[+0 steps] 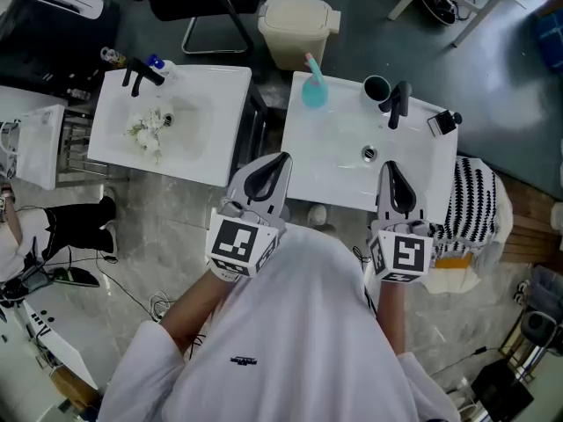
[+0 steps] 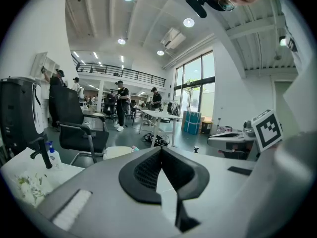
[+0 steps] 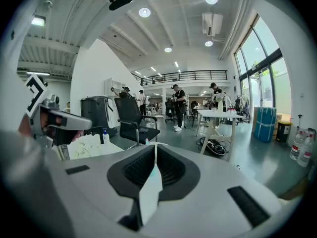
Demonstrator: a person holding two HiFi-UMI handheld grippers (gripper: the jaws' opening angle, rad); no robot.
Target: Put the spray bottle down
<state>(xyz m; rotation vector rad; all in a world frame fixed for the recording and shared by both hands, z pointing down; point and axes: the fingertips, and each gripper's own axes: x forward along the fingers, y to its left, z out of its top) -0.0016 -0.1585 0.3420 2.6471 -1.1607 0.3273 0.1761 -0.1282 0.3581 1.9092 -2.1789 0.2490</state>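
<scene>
A teal spray bottle [image 1: 314, 90] with a pink trigger stands upright on the back left corner of the white right-hand basin [image 1: 334, 170]. Neither gripper touches it. My left gripper [image 1: 282, 157] hovers over the basin's front left edge, well short of the bottle, its jaws shut with nothing between them [image 2: 161, 149]. Over the front right part of the same basin, my right gripper [image 1: 387, 166] is likewise shut and empty [image 3: 155, 146]. Both grippers point away from me, slightly downward.
On the right basin stand a black cup [image 1: 376, 87], a black faucet [image 1: 398, 104] and a small black item [image 1: 442, 123]. The left basin [image 1: 198, 139] holds flower scraps [image 1: 146, 131]. A beige bin [image 1: 299, 26] sits behind. A striped towel [image 1: 475, 202] hangs at right.
</scene>
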